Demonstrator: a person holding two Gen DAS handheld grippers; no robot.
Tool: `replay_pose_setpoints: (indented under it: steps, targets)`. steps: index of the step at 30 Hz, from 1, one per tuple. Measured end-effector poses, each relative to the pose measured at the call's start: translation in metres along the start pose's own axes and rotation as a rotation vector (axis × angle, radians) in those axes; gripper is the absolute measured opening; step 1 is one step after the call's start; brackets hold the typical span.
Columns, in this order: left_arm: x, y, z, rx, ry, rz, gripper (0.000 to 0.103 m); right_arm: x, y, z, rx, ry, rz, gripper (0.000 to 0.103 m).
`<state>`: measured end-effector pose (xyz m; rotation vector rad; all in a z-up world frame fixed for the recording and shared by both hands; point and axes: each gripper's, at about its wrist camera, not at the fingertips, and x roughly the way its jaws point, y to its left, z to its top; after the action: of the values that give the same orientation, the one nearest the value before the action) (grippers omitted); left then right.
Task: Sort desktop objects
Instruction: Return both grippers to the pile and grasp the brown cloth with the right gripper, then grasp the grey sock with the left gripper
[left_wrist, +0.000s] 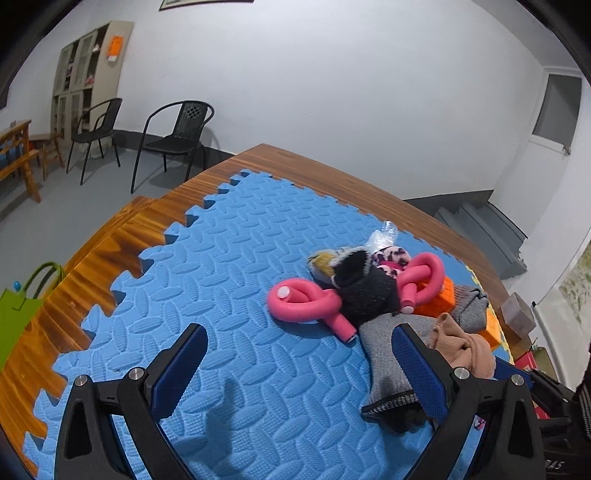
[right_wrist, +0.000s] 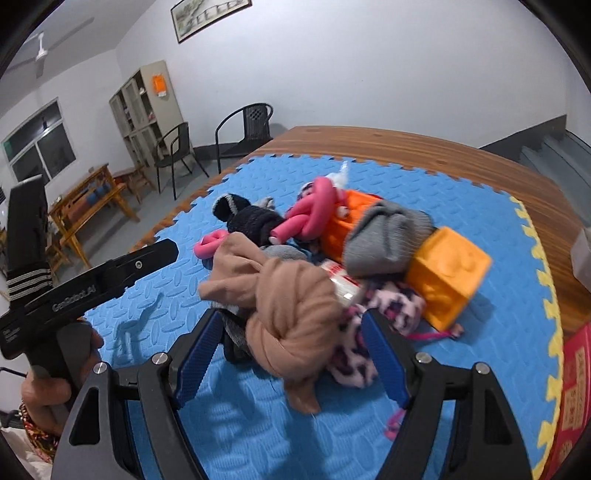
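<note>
Beside the orange block (right_wrist: 448, 275), the right gripper (right_wrist: 291, 356) straddles the knotted tan stocking (right_wrist: 291, 314), unclenched; next, close. Left gripper (left_wrist: 301, 363) gapes empty.

I am seeing even indoor light; soft shadows are falling on the near blue mat (left_wrist: 229, 251). Fisheye is bending the edges, corners are darkening, and the orange block (right_wrist: 448, 275) is blurring.

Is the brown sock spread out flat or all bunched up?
Bunched up. The brown sock is twisted into a knot-like lump, lying on the blue mat against the pile, not spread flat.
</note>
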<state>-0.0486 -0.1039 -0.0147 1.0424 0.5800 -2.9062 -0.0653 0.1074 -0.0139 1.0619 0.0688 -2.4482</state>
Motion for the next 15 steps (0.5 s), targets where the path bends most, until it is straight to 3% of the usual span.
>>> replay_pose_setpoints:
  steps: [3, 8, 15]
  targets:
    - [0.001, -0.002, -0.001, 0.009, 0.004, -0.009, 0.101, 0.01, -0.001, 0.005, -0.015, 0.004, -0.012, 0.075]
    - [0.003, -0.011, -0.003, 0.052, 0.013, -0.02, 0.101, 0.021, -0.001, 0.002, -0.035, 0.008, -0.013, 0.056]
    - [0.007, -0.021, -0.007, 0.082, 0.035, -0.024, 0.101, -0.02, -0.022, -0.005, 0.051, -0.11, 0.013, 0.052]
